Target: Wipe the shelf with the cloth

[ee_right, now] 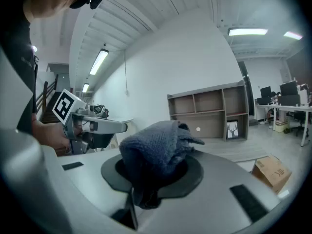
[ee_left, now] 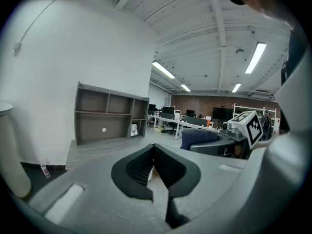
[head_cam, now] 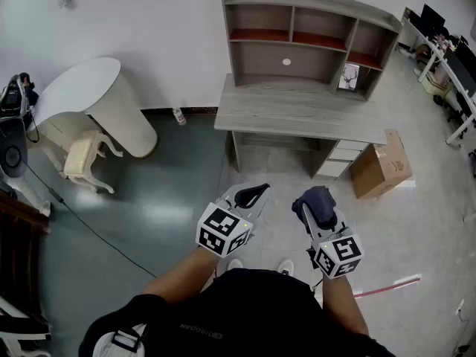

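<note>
A grey desk (head_cam: 297, 114) with a hutch shelf (head_cam: 305, 36) stands against the white wall ahead; the shelf (ee_left: 107, 116) also shows in the left gripper view and the shelf (ee_right: 209, 111) in the right gripper view. A dark blue cloth (head_cam: 316, 205) is bunched in my right gripper (head_cam: 314, 213), whose jaws are shut on it; the cloth (ee_right: 158, 152) fills the jaws. My left gripper (head_cam: 253, 194) is held beside it, shut and empty, with its pads (ee_left: 168, 169) touching. Both grippers are held well short of the desk.
A small picture frame (head_cam: 349, 76) stands in the shelf's lower right nook. A cardboard box (head_cam: 381, 166) sits on the floor right of the desk. A cream round table (head_cam: 97, 103) and chair (head_cam: 82, 158) stand at left. A cable (head_cam: 89, 225) runs across the floor.
</note>
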Available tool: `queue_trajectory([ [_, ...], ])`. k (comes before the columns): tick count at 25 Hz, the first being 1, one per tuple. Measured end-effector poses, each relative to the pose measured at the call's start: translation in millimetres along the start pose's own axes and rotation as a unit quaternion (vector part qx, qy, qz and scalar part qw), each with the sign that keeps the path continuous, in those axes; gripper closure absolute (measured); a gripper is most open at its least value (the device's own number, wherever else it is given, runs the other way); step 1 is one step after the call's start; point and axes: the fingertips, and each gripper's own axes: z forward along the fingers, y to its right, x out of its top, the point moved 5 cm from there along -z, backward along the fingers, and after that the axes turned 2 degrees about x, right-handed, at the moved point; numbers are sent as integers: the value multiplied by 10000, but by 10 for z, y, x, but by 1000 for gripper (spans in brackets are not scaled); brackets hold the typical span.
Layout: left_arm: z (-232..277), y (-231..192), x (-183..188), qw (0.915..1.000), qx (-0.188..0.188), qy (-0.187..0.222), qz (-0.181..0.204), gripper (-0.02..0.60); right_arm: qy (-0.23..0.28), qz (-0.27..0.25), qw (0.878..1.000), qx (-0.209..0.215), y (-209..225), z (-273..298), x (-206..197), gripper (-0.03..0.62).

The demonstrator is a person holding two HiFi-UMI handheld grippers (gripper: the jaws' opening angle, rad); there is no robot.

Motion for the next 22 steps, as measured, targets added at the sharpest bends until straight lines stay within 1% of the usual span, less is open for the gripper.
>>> queue_trajectory([
  [12,-89,26,65,9999,-41,91,40,574,-11,-97,10000,0,-75,23,27,502],
  [17,-181,-42,16,10000,-51,66,30,574,23,-10,10000,80,-203,81,16,500],
  [22,-335,-180,-84,10000,-82,-41,-23,574,-4,-121,9999,-63,-427,195,-16,490],
])
